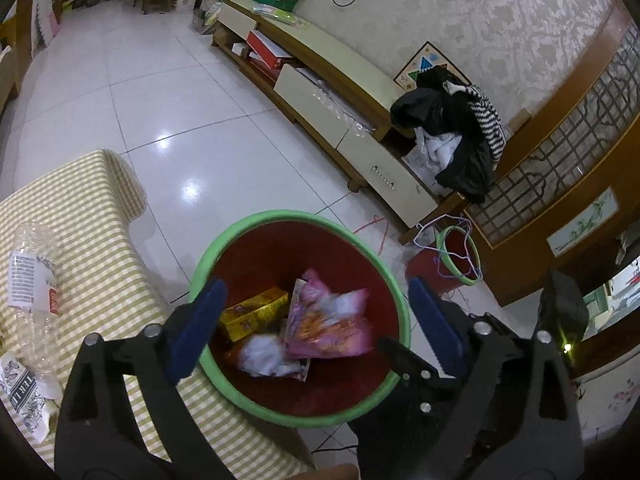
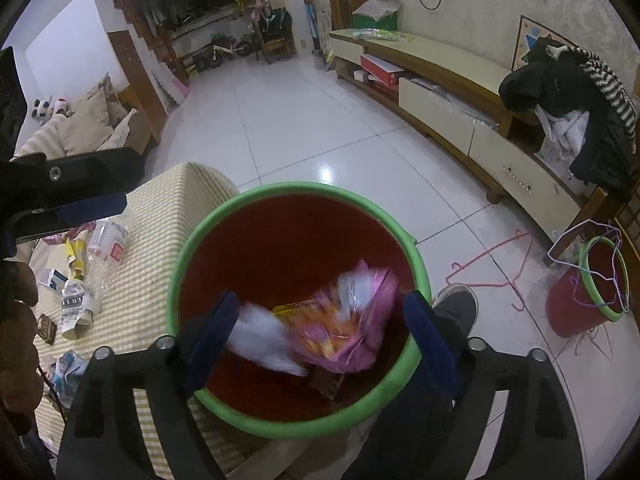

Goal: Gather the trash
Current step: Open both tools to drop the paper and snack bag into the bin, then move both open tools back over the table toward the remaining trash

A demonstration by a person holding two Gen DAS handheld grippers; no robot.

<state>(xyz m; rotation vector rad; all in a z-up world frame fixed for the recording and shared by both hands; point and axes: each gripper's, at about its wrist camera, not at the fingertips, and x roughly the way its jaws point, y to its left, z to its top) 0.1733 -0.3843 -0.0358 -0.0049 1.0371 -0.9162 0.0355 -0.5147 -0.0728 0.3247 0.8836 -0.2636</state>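
A red bin with a green rim stands on the floor against the table corner. Inside lie a pink snack bag, a yellow box and a white crumpled wrapper; the bag and wrapper look blurred. My left gripper hangs open over the bin's mouth, with nothing touching its blue pads. My right gripper is also open above the bin, its pads bare. A clear plastic bottle and crumpled paper lie on the table.
The table wears a yellow checked cloth with several more scraps on it. A second red bin holds wire hangers; a pink hanger lies on the tiles. A shoe shows beside the bin. A low cabinet lines the wall.
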